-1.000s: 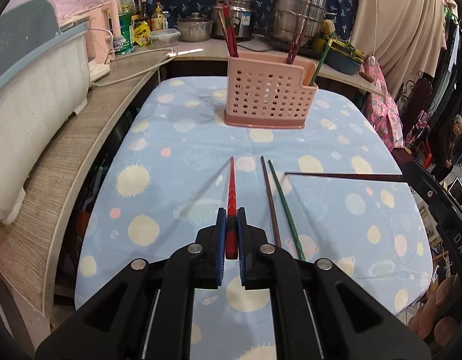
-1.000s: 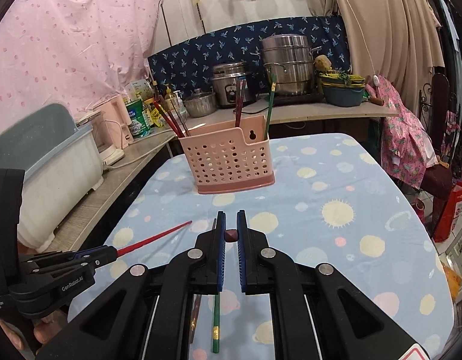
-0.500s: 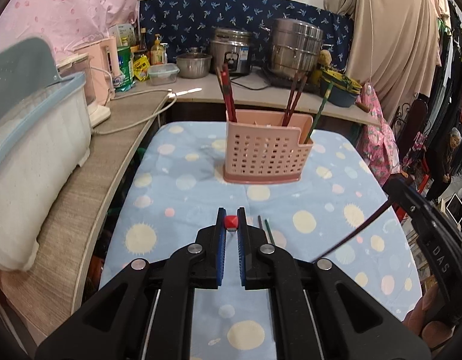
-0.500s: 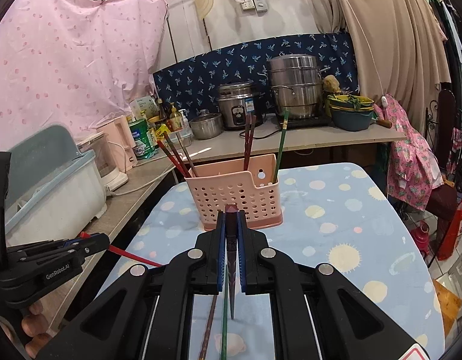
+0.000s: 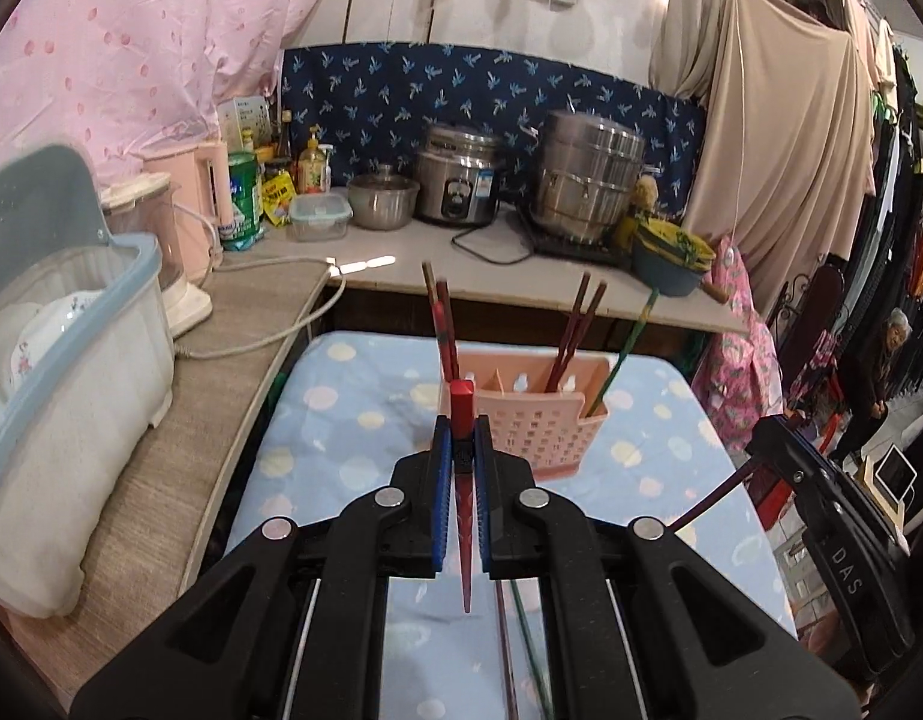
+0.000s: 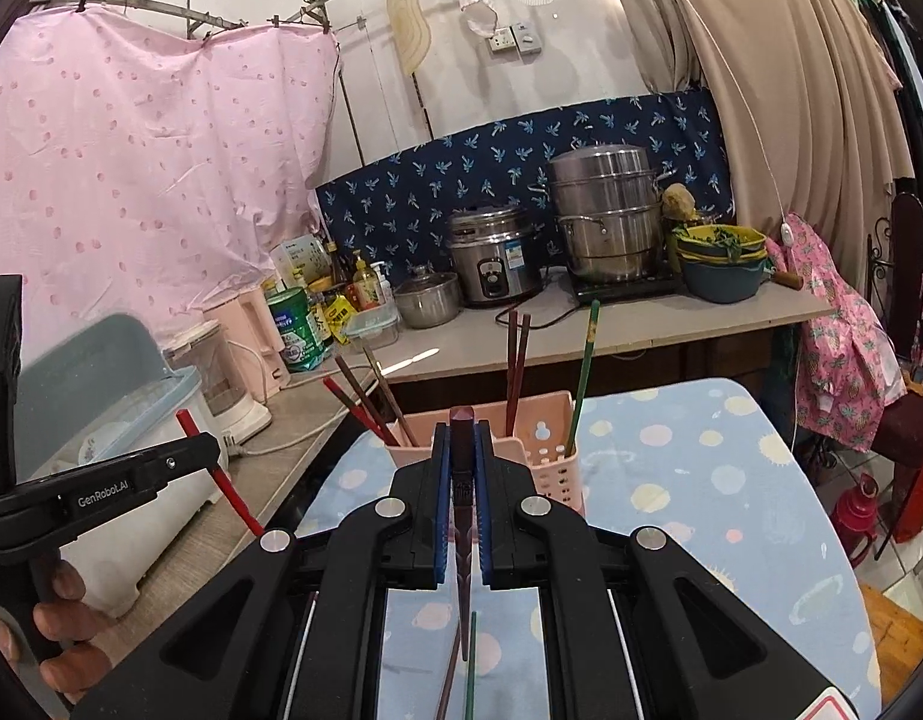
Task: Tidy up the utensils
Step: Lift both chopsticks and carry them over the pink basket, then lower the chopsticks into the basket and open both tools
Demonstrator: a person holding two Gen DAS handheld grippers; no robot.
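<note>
The left gripper (image 5: 461, 450) is clamping a red chopstick (image 5: 463, 516) between its blue-lined black jaws, the square butt end standing up above the fingertips and the tapered tip hanging down behind them over the table. The right gripper (image 6: 461, 450) is likewise pinching a dark brown chopstick (image 6: 462, 528), blunt end up and pointed end dangling below the jaws. In the right wrist view the left gripper is showing at the left edge, a hand (image 6: 53, 618) wrapping its handle. Below both grippers, a second brown chopstick (image 5: 504, 648) and a green chopstick (image 5: 530, 648) are lying side by side on the light blue tablecloth with pale dots (image 5: 353, 396). Just past the fingertips, a pink perforated plastic utensil holder (image 5: 539, 426) is standing upright on that cloth. Its left compartment is holding a red and a brown chopstick (image 5: 440, 324) leaning together, its middle part is holding two brown chopsticks (image 5: 581, 324), and one green chopstick (image 5: 626, 348) is leaning out of its right corner. Beyond the table, a counter (image 5: 461, 264) is carrying a steel rice cooker (image 5: 458, 183) and a stacked steel steamer pot (image 5: 590, 174). To the left, a white dish bin with a blue rim (image 5: 71, 372) is sitting on a wooden side counter.
</note>
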